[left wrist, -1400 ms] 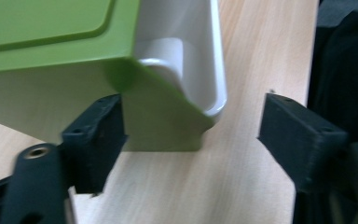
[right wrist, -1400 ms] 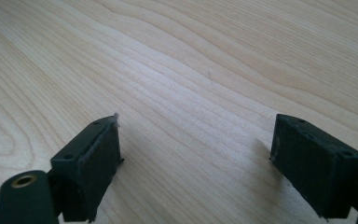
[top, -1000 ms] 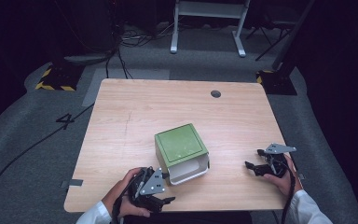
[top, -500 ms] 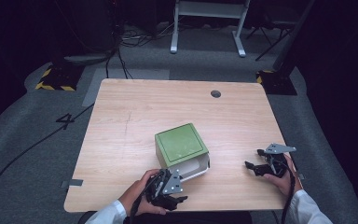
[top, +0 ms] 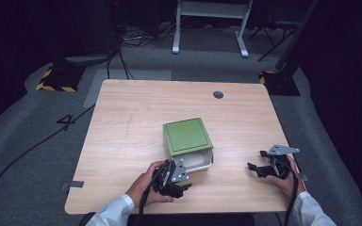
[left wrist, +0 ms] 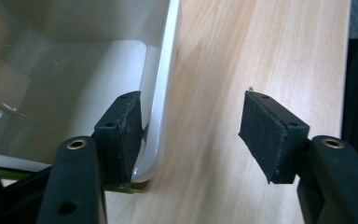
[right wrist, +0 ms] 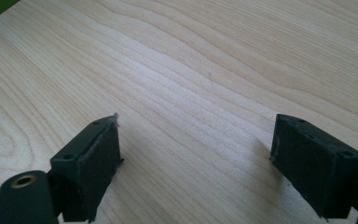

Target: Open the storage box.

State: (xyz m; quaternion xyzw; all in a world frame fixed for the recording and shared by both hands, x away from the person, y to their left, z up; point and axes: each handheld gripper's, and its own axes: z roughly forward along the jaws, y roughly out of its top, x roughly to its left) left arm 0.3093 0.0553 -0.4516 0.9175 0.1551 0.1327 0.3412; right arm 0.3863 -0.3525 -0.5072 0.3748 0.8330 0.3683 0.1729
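A box with a green lid (top: 187,136) sits near the middle of the wooden table (top: 136,113). A white tray (top: 199,161) sticks out from its near side. My left gripper (top: 178,175) is at the tray's near corner, open. In the left gripper view the left gripper (left wrist: 193,105) straddles the tray's white rim (left wrist: 165,70): one pad is inside the tray and the other is over bare wood. My right gripper (top: 256,159) rests open at the table's right front. The right gripper (right wrist: 196,126) has only wood grain between its pads.
A dark round cable hole (top: 218,94) lies near the table's far edge. Around the table is grey floor with cables (top: 28,150), a yellow-black striped base (top: 54,84) at the far left and a white stand (top: 207,28) behind. The table's front edge is close to both hands.
My left gripper has moved right and forward, from the table's front left to the white tray's corner, and now straddles its rim. The right gripper has stayed put.
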